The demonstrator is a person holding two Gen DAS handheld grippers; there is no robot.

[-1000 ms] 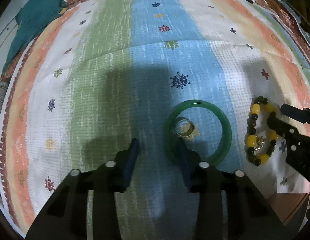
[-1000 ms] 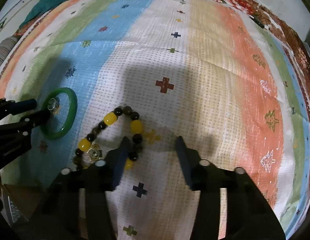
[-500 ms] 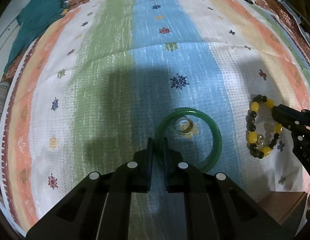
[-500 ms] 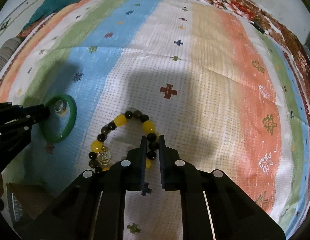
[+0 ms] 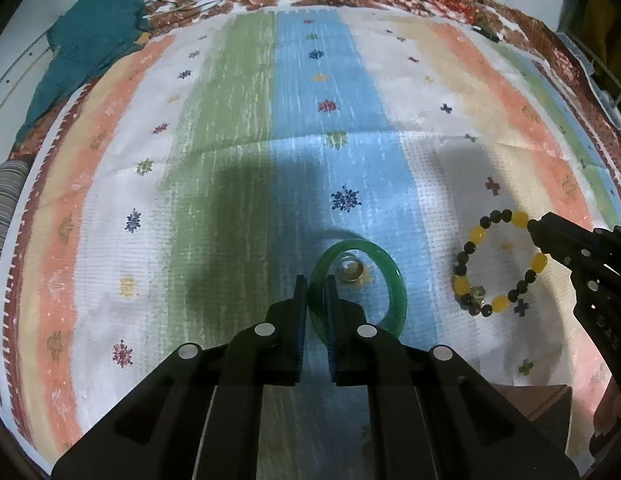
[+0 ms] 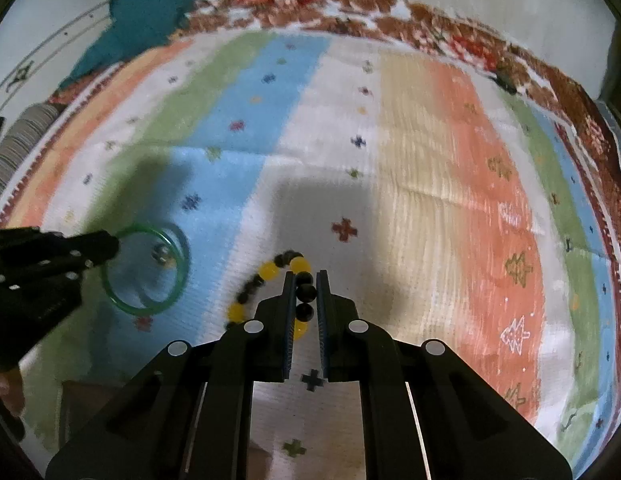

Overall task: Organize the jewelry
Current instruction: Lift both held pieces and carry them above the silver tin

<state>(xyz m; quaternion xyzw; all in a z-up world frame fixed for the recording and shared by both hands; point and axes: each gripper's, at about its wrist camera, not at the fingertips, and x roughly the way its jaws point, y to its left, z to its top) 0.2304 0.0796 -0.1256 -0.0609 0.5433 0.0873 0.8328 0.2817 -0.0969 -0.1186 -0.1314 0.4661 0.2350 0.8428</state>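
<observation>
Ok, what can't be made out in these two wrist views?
- Small ring inside green bangle: too small and blurred, both views.
- Beaded bracelet: near side hidden by right hand-held gripper, right view.
- Brown box: cut off by that gripper, left view.

Two black plastic grippers, angular and matte, built from flat linkage arms with open cut-out windows. On the left gripper (image 5: 315, 292), four round silver pivot pins across the top and narrow fingers (image 5: 299, 300) lined with ribbed blue pads on their inner faces; same build on the right gripper (image 6: 303, 292), with silver pins and blue ridged pads along its fingers (image 6: 287, 300). Seen side-on from the opposite camera, small pale screw heads dotted along each dark body.
</observation>
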